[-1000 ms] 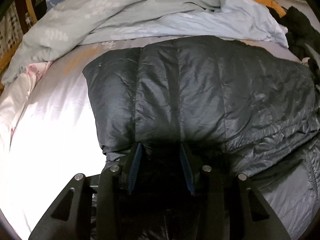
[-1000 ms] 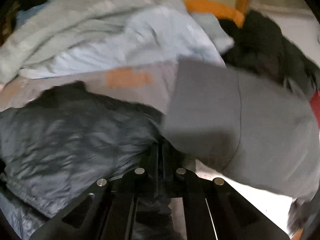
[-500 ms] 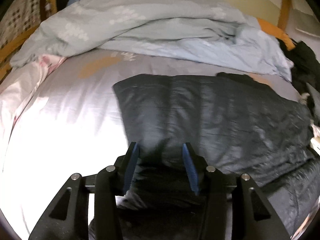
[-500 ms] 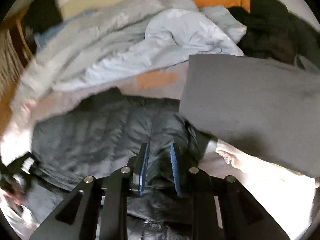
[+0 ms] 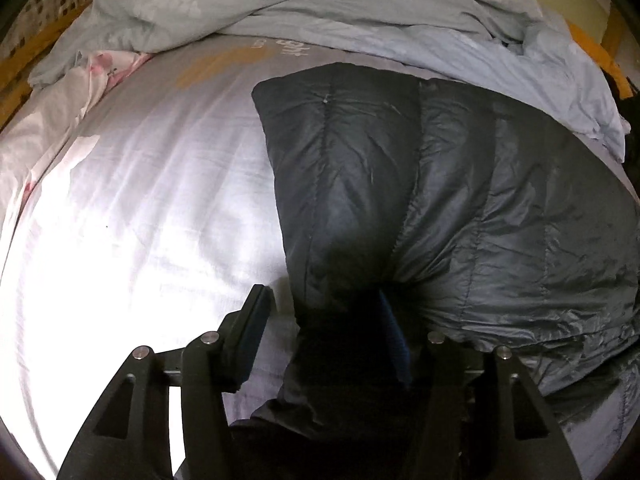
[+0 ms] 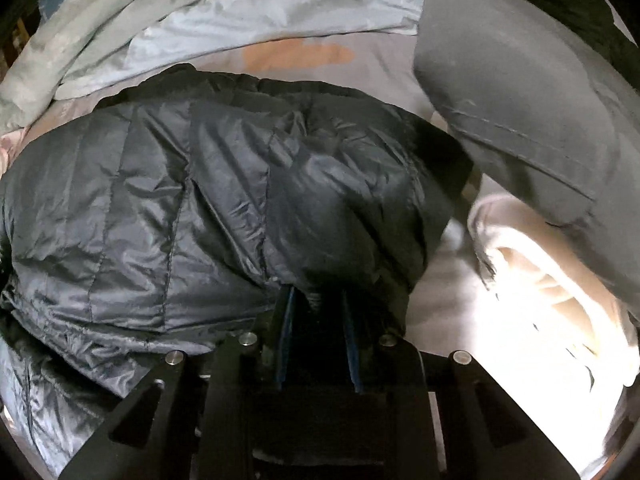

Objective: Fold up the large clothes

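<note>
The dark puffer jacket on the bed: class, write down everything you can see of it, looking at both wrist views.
The dark puffer jacket is dark grey to black, of shiny, crinkled quilted fabric stitched into long padded panels. It lies folded over on the pale bedsheet, its near layers doubled. A rumpled light blue duvet lies behind it; a grey folded garment sits at its right. The left gripper straddles its near left edge, jaws opening. The right gripper has near-edge fabric between its parted fingers.
</note>
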Motion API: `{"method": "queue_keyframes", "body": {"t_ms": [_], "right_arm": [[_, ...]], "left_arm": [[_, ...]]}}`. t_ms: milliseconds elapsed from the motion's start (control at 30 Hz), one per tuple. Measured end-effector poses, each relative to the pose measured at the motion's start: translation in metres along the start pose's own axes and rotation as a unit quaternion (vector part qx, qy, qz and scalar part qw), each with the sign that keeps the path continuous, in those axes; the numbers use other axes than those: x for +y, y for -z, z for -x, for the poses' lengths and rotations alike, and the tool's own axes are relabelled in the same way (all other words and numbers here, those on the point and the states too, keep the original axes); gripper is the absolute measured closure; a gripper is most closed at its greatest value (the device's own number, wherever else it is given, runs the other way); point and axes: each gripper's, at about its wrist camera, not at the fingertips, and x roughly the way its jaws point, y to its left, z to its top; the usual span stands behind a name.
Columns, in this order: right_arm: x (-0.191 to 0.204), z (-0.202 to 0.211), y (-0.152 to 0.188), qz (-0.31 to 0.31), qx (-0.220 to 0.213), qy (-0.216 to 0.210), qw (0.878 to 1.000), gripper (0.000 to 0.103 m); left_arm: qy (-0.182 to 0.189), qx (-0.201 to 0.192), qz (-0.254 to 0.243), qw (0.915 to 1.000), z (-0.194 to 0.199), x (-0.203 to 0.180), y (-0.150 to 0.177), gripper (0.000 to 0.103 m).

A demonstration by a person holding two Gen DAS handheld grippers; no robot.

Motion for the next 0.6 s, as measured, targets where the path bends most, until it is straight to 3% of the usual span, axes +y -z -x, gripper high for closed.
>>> {"method": "queue_keyframes", "body": {"t_ms": [100, 167, 300, 433, 533, 600], "right_arm": [[0.007, 0.009, -0.005, 0.008, -0.002, 0.024, 1.0, 0.079], [0.016, 0.031, -0.001, 0.03, -0.035, 0.047, 0.998, 0.077], [0.019, 0.079, 0.01, 0.019, -0.093, -0.013, 0.995, 0.058], [0.025, 0.124, 0.028, 0.03, -0.173, -0.016, 0.984, 0.056], [0.031, 0.144, 0.049, 0.042, -0.21, -0.013, 0.977, 0.055], [0.032, 0.156, 0.062, 0.041, -0.225, -0.015, 0.973, 0.053]], "left_arm": [[0.005, -0.008, 0.007, 0.9999, 0.011, 0.002, 0.001, 0.055], [0.009, -0.033, -0.006, 0.9994, 0.029, -0.003, 0.002, 0.057], [0.023, -0.121, -0.053, 0.991, 0.086, -0.022, 0.009, 0.057], [0.055, -0.197, -0.068, 0.9764, 0.137, -0.038, 0.033, 0.057], [0.05, -0.268, -0.078, 0.9588, 0.17, -0.048, 0.062, 0.048], [0.038, -0.296, -0.064, 0.9523, 0.184, -0.051, 0.076, 0.023]]}}
